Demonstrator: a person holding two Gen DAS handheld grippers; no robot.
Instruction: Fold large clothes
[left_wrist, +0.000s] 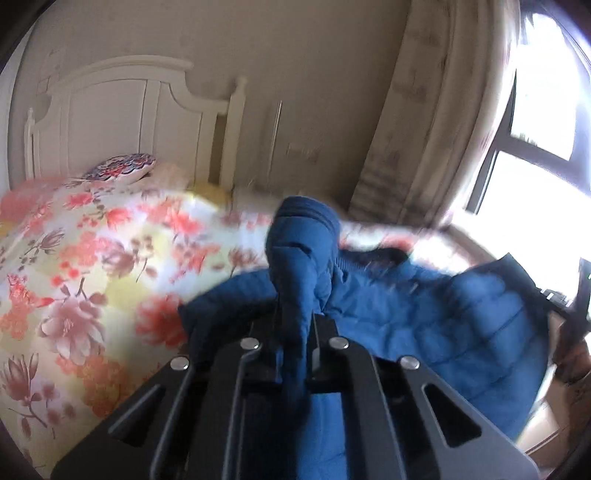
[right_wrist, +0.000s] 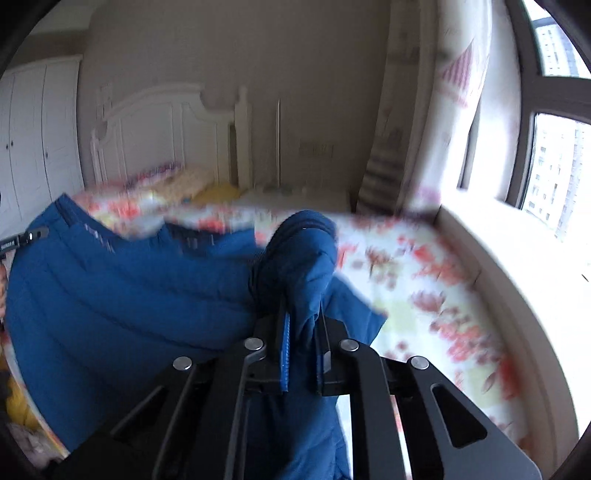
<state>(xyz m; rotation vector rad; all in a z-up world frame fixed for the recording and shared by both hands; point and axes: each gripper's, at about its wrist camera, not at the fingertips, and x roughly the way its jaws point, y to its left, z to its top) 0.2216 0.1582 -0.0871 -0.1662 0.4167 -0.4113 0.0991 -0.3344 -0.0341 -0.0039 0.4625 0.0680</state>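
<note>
The left gripper (left_wrist: 297, 332), black with two flat fingers, is clenched on a bunched fold of the puffy dark-blue quilted jacket (left_wrist: 436, 314). The pinched cloth rises straight up ahead of the fingers as a rounded knob, and the rest of the garment spreads away to the right across the bed. The right gripper (right_wrist: 303, 343) is likewise clamped on a wad of the same jacket (right_wrist: 122, 295), with blue fabric wedged between its fingers and bulging above them; from here the body of the garment runs off to the left. The jacket thus stretches sideways between the two tools, its long axis running left to right, with the quilting seams crossing it in curved bands. A zipper edge (right_wrist: 92, 232) shows along its far upper border in the right wrist view. Which end is the collar cannot be told through the blur.

Under it lies a floral bedspread (left_wrist: 85, 280), pale yellow and white with red and pink blossoms. At the far end stands a white panelled headboard (left_wrist: 122, 122), with a patterned round cushion (left_wrist: 120, 168) leaning near it. A beige wall (left_wrist: 303, 66) rises behind, a pale printed curtain (right_wrist: 458, 122) hangs to the right, and a dark-framed window (right_wrist: 554, 162) beside it is bright with daylight. White wardrobe doors (right_wrist: 33, 140) fill the left edge of the right wrist view.
</note>
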